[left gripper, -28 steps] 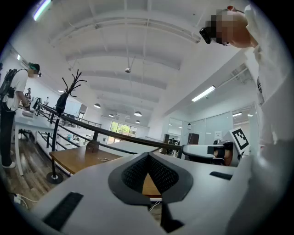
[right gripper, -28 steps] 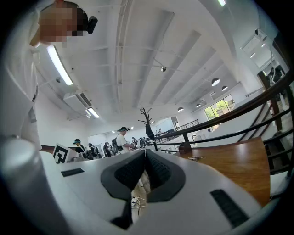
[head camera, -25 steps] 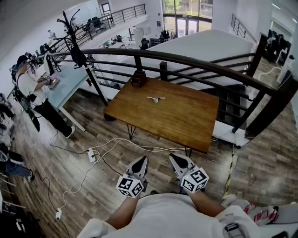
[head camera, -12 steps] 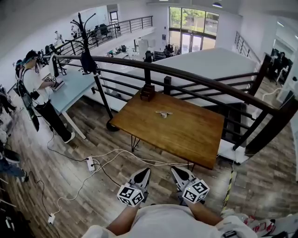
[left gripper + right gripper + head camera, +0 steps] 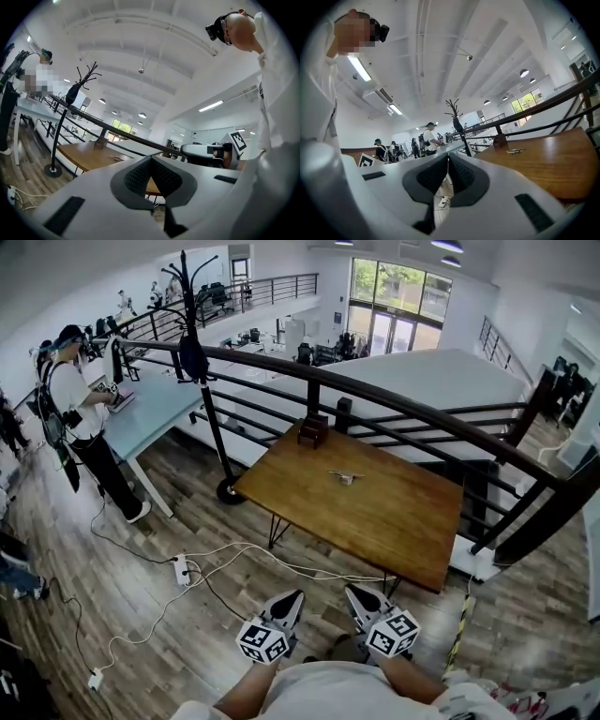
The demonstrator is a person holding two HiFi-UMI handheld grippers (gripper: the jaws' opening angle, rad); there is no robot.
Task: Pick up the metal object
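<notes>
2 grippers | left gripper [image 5: 151, 158] jaws together, empty | right gripper [image 5: 447, 155] jaws together, empty

The left gripper [image 5: 151, 159] holds its 2 jaws together, empty, with the wooden bench [image 5: 84, 157] and small metal object [image 5: 115, 158] beyond.

The room is bright and evenly lit. Daylight comes through the tall windows [image 5: 398, 287] at the far end, while round ceiling lamps [image 5: 524, 73] and a strip light [image 5: 358, 68] add white light from above. Shadows are soft, and the table [image 5: 394, 512] shows a faint sheen. Every view is fisheye, bending the railing [image 5: 422, 418] into an arc, and both gripper views have dark rounded corners. In those views the left gripper [image 5: 151, 159] and right gripper [image 5: 447, 157] sit close to the lens and look slightly soft.
</notes>
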